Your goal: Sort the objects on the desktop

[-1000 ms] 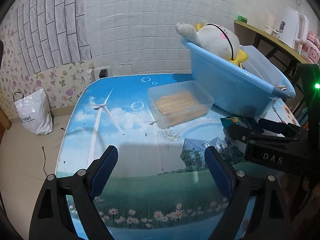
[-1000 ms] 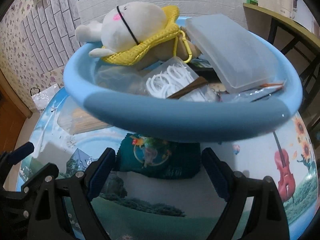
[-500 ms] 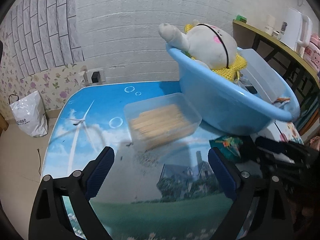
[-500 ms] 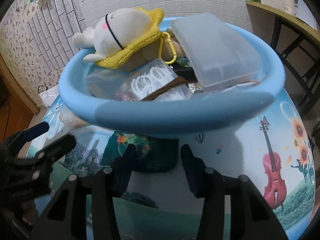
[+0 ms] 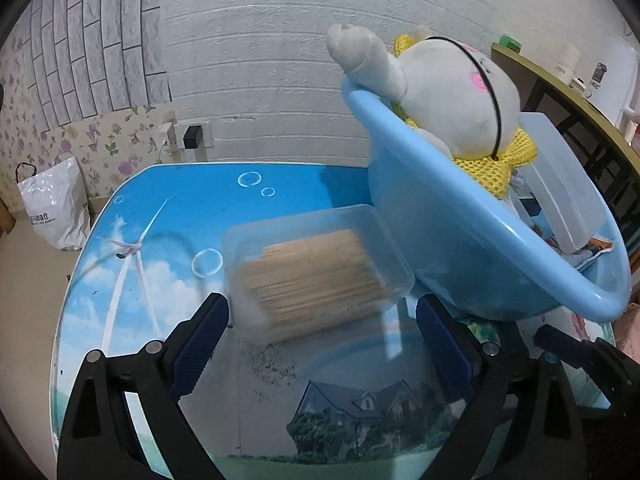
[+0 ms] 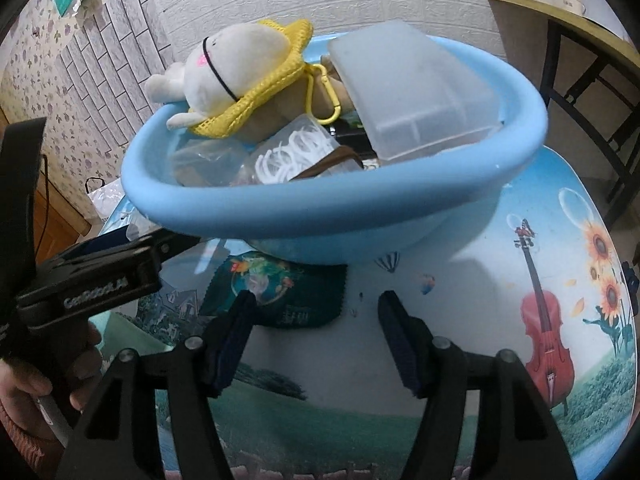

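Observation:
A clear plastic box of wooden sticks [image 5: 316,272] lies on the table. Its near end sits between the fingertips of my left gripper [image 5: 322,316], which is open; the pads do not press on it. Right of it stands a blue basin [image 5: 460,240] holding a white plush toy [image 5: 452,96] and a clear container [image 5: 560,192]. In the right wrist view the basin [image 6: 320,208] also holds a bag of white rings [image 6: 292,156]. A dark green pouch [image 6: 280,280] lies flat, half under the basin. My right gripper [image 6: 316,308] hovers over its near edge, jaws opening, gripping nothing.
The table [image 5: 168,208] has a printed landscape cover and a rounded left edge. Crumbs [image 5: 272,364] lie before the stick box. A white bag [image 5: 56,208] sits on the floor at left. A wooden side table [image 6: 560,28] stands at right. A hand [image 6: 24,376] holds the left gripper [image 6: 100,280].
My left gripper has moved forward, so the stick box now lies between its fingertips. The right jaws narrowed over the green pouch, then widened again; the pouch stays flat.

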Tool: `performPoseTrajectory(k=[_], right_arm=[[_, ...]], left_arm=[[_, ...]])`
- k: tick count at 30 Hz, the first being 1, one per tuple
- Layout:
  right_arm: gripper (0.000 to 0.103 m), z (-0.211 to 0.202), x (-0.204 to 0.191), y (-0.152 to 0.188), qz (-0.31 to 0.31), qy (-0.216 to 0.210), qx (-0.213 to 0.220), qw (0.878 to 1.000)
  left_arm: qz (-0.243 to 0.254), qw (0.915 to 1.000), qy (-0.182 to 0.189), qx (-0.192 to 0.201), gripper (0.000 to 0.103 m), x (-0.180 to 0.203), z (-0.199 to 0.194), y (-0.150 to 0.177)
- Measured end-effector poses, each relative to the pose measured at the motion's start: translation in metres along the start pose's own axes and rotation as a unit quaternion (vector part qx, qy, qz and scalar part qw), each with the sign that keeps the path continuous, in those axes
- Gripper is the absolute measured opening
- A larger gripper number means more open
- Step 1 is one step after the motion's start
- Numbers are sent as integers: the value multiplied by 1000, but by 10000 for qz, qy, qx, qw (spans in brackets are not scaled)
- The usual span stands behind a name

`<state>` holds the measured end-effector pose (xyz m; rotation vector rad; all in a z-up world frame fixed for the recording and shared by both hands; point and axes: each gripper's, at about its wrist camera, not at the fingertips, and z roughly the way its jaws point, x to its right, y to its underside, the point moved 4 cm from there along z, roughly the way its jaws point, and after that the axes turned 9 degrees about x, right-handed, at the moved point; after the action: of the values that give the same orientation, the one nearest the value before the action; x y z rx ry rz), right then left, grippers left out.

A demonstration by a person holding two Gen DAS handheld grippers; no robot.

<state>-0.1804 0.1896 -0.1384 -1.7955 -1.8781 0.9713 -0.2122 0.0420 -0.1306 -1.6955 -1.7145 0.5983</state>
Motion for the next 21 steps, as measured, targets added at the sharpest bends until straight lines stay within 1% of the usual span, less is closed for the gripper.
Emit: performPoseTrajectory(k=[3, 5, 9, 10, 11, 12, 16, 17, 18, 20, 21], right_arm=[[64, 0, 1, 0, -9, -10, 12, 10000], [64, 2, 0, 0, -18, -6, 11, 10000], [64, 1, 4, 6, -58, 13, 9, 10000], [65, 1, 5, 6, -63, 18, 10, 10000], [65, 1, 6, 6, -65, 28, 14, 10000], [65, 3, 5, 6, -65, 32, 16, 10000], [66, 5, 5, 7, -51, 49, 12, 10000], [67, 5, 5, 7, -34, 23, 13, 10000], [72, 5, 5, 7, 13, -38, 8, 10000], [78, 7, 3, 7, 44, -108, -5, 9999], [79, 7, 0, 8, 18, -123, 8, 9999]], left_arm=[[-92, 9999, -54, 5, 95, -2, 4, -2], [-163, 9999, -5, 2, 95, -2, 6, -4], [-265, 9996, -83, 52, 97, -1, 9, -5], [-290, 9995, -112, 59, 98, -1, 10, -6], [-320, 9993, -186, 44, 101, -3, 12, -6], [-344, 9992, -211, 42, 102, -3, 14, -6], [-424, 9991, -51, 11, 101, -6, 18, -6], [-382, 9993, 32, 15, 99, -7, 17, -6], [-294, 9996, 21, 13, 98, -7, 17, -6], [-181, 9998, 39, 17, 98, -7, 15, -5], [-166, 9999, 44, 10, 98, -7, 14, -5]])
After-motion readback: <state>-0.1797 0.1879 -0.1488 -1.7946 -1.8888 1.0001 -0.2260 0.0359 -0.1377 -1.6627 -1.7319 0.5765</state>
